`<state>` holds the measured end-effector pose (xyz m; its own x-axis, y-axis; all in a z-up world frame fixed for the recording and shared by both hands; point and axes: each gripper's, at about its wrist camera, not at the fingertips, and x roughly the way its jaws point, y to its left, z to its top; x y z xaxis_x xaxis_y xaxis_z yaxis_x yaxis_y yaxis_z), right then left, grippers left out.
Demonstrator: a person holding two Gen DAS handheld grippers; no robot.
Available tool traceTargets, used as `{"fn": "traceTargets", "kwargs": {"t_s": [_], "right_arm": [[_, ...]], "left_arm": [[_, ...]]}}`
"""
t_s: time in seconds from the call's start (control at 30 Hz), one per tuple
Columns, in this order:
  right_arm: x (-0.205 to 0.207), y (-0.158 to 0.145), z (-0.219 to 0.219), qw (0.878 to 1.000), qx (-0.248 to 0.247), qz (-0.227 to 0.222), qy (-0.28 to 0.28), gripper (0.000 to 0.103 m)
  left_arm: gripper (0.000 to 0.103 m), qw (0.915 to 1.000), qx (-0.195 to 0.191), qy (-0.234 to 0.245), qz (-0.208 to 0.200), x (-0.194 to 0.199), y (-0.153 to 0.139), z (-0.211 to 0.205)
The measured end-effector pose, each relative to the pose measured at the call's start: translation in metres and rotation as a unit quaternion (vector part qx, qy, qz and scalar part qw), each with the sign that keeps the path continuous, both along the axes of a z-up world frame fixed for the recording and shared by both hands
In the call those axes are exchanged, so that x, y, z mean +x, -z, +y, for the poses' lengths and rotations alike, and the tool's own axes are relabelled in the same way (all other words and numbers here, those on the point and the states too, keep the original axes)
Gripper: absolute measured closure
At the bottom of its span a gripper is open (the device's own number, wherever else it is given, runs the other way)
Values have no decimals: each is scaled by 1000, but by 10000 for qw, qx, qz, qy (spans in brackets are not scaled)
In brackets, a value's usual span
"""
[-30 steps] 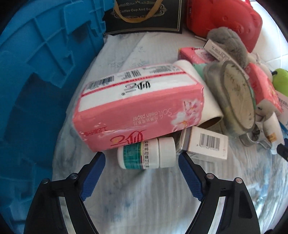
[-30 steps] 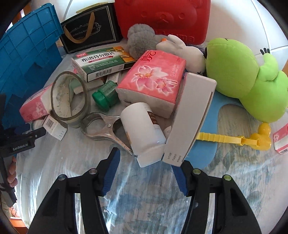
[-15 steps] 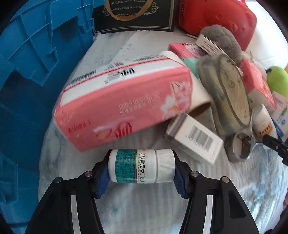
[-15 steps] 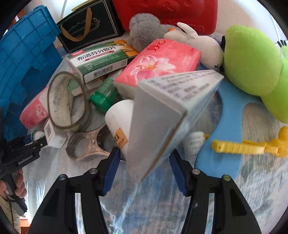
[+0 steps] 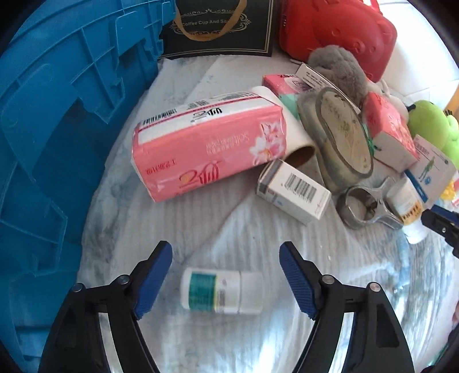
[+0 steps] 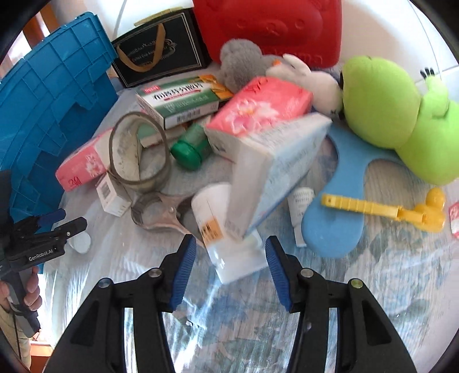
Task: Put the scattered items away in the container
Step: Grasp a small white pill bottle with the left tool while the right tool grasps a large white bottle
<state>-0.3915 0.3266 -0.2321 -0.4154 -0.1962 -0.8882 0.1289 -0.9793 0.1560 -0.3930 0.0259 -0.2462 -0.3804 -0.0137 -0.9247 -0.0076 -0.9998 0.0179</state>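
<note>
In the left wrist view a small white pill bottle with a green label lies on its side on the cloth between the pads of my left gripper, which is open and not touching it. The blue crate stands to the left. In the right wrist view my right gripper is open, with a white tube and the lower end of a tilted white and blue box between its pads. The left gripper shows at the far left there.
A pink tissue pack, a barcode box, a tape roll, metal tongs, a black gift bag and a red case lie ahead. A green plush, blue foam piece and yellow clip lie to the right.
My left gripper held the pill bottle half a second ago; it has opened and the bottle lies loose. The white and blue box, raised in my right gripper, has tipped forward.
</note>
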Motion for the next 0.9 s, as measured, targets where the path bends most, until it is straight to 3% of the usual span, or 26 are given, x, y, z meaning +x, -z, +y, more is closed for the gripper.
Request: {"fn": "traceTargets", "kwargs": {"t_s": [0.23,0.33,0.7,0.77,0.8,0.9], "right_arm": [[-17,19,-13,9993,214,-251,-146,52],[-20,28,-8,9995,3,-315,-24,52],[25,26,-1,9988,-107,-465,81,54],[36,26,0,9987,-123,-496,84,54],[42,26,0,9986,-132,-511,86,54],[56,23,2,9985,-152,-512,110,54]], "left_arm": [[25,9993,-77,-3,-373,-5,17,-7],[25,9988,-24,-39,-492,0,20,-11],[25,9994,68,-230,-254,30,-1,-34],[31,9993,70,-200,-314,34,7,-37],[45,9992,81,-213,-316,35,9,-38],[44,9991,110,-251,-322,39,14,-43]]}}
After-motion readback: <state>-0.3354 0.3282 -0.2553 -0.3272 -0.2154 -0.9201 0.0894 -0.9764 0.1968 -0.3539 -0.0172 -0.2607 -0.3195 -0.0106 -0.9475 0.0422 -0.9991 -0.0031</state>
